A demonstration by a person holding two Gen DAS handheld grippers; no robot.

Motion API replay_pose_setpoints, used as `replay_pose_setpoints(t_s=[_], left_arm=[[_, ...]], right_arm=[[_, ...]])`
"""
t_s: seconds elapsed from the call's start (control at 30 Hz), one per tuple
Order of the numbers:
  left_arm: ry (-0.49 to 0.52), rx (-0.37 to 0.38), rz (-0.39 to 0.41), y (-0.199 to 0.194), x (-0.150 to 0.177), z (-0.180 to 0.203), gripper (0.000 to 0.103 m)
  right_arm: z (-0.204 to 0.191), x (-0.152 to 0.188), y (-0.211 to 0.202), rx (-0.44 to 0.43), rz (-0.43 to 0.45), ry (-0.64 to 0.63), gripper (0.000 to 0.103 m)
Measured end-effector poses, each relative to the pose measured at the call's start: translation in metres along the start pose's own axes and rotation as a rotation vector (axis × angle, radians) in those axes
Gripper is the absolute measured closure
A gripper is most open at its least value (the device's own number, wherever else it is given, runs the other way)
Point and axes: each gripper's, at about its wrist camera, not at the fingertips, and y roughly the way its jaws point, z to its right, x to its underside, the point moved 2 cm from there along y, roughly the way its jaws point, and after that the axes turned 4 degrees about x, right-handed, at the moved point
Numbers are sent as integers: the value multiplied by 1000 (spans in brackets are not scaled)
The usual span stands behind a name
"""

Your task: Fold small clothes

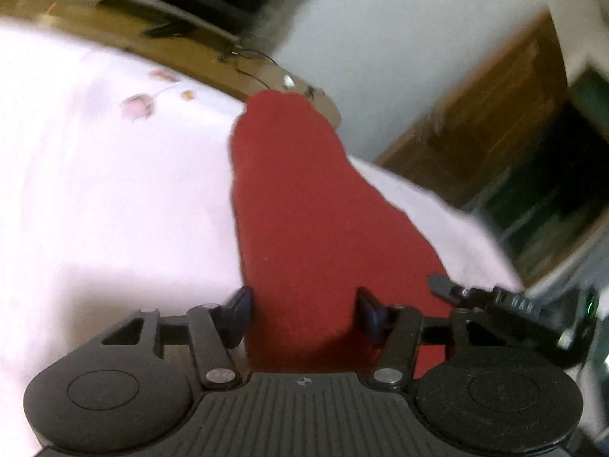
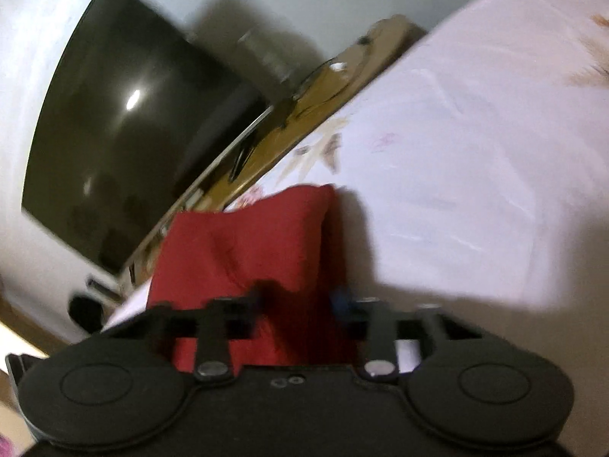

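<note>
1. We see a red cloth (image 1: 304, 205) lying on a white sheet (image 1: 114, 198) with small pink flowers printed on it.
2. In the left wrist view, our left gripper (image 1: 304, 314) is low over the near end of the red cloth.
3. Its 2 fingers stand apart, with one finger (image 1: 238, 310) at the left edge of the cloth and the other on top of the red cloth.
4. The pads do not squeeze the cloth, so this tool is spread and holds nothing.
5. The cloth runs away from us like a long strip, and its far end reaches the brown wooden edge (image 1: 213, 53) past the sheet.
6. At the right edge of this view we see part of the right gripper (image 1: 506, 304), just beside the cloth.
7. In the right wrist view, the right gripper (image 2: 298, 301) has red cloth (image 2: 243, 251) bunched up between its fingers.
8. The picture is blurry here, so we cannot tell if these fingers pinch the cloth or only sit around it.
9. The cloth looks lumpy and raised in this view, with a fold along its right side.
10. A dark TV screen (image 2: 125, 122) stands on a brown shelf (image 2: 304, 103) behind the white sheet (image 2: 475, 152).
11. A brown cabinet (image 1: 491, 114) stands far off by the wall.
</note>
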Motion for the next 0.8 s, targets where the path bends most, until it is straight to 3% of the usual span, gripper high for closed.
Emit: replay_pose_setpoints(t_s=[0.1,0.2,0.3,0.37,0.5,0.57,0.6,0.67,0.73,0.8], left_arm=[[-88,16,69,-14,11,-21,46],[-70,16,86,-17,15,-18,45],[-16,-7,49,-15,11,-3,35],[7,-20,38,-14,8,2,29],[22,-52,22,-9,5,4,29],[25,-70,1,-2,-1,10,29],[22,-54,-20,0,-3,14,39],[20,-37,-36,3,-5,21,41],[41,-73,-48,8,-6,28,40],[24,-100,-52,14,-3,26,34]], right_arm=[[-33,7,-5,-31,43,-189,80],[-44,14,9,9,18,-299,82],[-33,13,17,12,-4,-257,83],[-27,9,9,3,9,-202,74],[-19,9,4,-30,-17,-155,70],[-20,9,6,-34,-21,-158,83],[-22,10,3,-37,-12,-174,90],[-27,4,7,-2,25,-209,92],[-27,0,-1,17,68,-207,93],[-19,-2,-6,22,82,-189,94]])
